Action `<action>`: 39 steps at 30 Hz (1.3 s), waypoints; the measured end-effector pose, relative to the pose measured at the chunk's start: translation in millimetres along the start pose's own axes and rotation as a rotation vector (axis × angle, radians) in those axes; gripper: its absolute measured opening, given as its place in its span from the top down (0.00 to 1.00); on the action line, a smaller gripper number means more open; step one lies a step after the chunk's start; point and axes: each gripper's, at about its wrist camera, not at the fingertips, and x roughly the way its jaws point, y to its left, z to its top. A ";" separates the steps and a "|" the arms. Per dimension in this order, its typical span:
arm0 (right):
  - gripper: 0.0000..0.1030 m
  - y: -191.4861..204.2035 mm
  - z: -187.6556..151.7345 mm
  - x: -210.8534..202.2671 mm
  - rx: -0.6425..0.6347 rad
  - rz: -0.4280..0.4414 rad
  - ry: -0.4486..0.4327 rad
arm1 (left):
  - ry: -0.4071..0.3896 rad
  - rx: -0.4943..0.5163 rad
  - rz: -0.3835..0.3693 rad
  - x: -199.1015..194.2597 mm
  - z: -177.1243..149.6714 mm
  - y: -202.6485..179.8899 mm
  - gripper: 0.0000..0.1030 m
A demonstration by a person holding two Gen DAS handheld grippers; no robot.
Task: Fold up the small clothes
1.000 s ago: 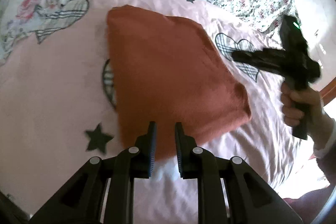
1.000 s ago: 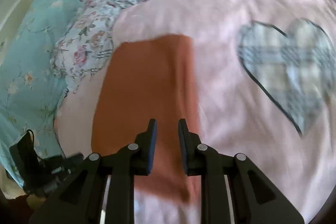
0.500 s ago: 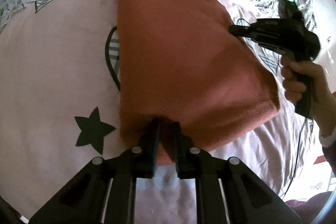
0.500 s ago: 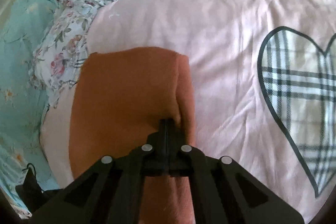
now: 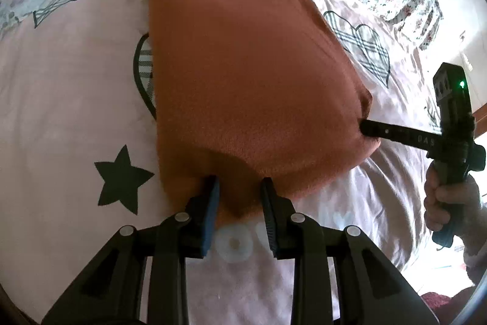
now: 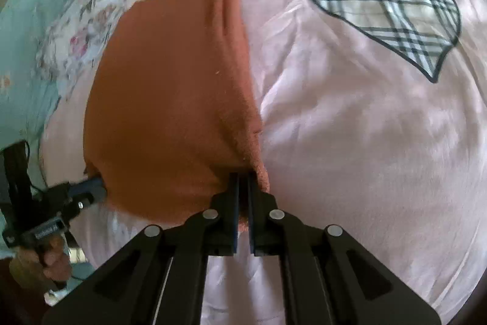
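I am pinching the near right corner of the rust-coloured cloth [image 6: 170, 99] tight in my right gripper [image 6: 242, 181]. My left gripper [image 5: 239, 188] has just been opening, its jaws now straddling the near left corner without pressing, so both corners can be carried over the pink blanket [image 6: 350, 127] together.

The garment [image 5: 249, 75] is rust-orange cloth, matt, with a fuzzy, napped surface. The bedspread [image 6: 350, 127] beneath it is pink cloth, smooth with a faint sheen, printed with plaid hearts at 1 o'clock. The left gripper [image 5: 239, 195] and right gripper [image 6: 242, 186] are matt black plastic with small shiny metal pins.
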 end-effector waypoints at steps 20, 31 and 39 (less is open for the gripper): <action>0.94 10.1 -43.8 -40.8 -0.066 0.084 -0.008 | -0.008 -0.062 0.185 -40.3 -23.0 -24.1 0.46; 0.79 14.2 -71.6 -68.4 -0.067 0.152 -0.040 | -0.005 -0.055 0.336 -68.2 -60.2 -36.5 0.29; 0.59 16.2 -83.4 -79.6 -0.072 0.135 -0.050 | -0.047 -0.030 0.389 -83.7 -67.3 -44.6 0.26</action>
